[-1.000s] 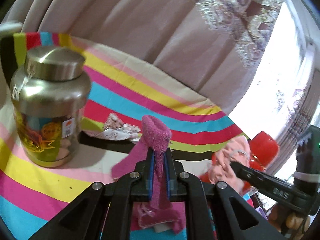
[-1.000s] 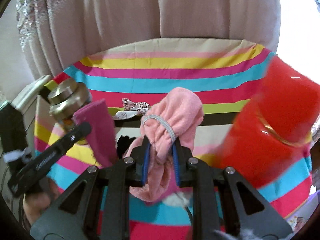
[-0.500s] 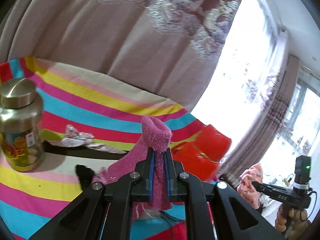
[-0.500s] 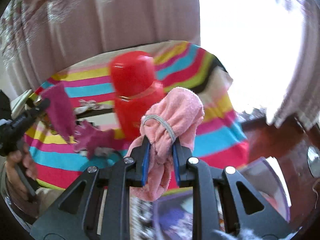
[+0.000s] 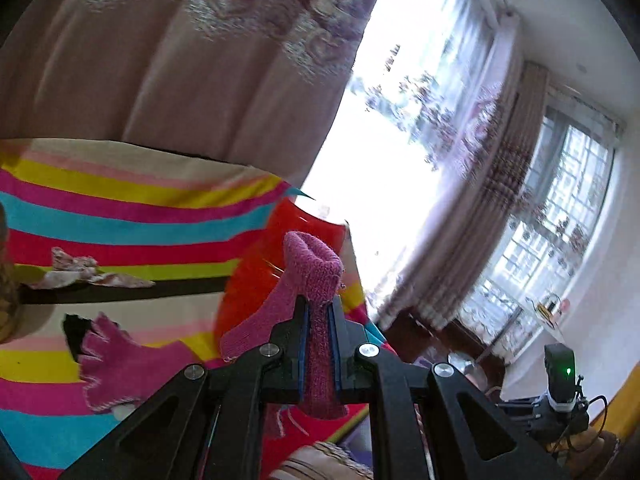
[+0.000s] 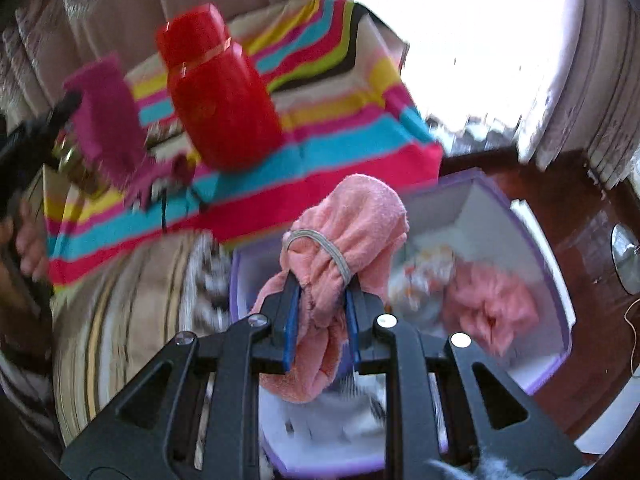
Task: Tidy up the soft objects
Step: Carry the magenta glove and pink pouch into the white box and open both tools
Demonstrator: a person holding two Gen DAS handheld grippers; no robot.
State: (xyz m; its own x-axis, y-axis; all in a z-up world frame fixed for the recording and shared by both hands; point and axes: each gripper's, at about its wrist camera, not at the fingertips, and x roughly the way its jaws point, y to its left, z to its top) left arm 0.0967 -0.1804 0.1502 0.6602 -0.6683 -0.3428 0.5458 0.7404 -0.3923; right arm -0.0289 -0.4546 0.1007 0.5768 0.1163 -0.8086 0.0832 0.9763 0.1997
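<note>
My left gripper is shut on a magenta knitted sock, held up above the striped cloth. A second magenta knitted piece lies flat on that cloth at the lower left. My right gripper is shut on a bunched pink terry cloth with a grey elastic band around it. It hangs over a purple-rimmed white bin that holds another pink soft item. In the right wrist view the left gripper with the magenta sock shows at the far left.
A red plastic jar stands on the striped cloth near its edge, also the red jar behind my left fingers. A crumpled foil wrapper lies on the cloth. Beige curtains and bright windows are behind. Dark wood surface surrounds the bin.
Both grippers have swung to the right with their cloths still held. The metal jar has left the left view; the purple bin has come under the right gripper.
</note>
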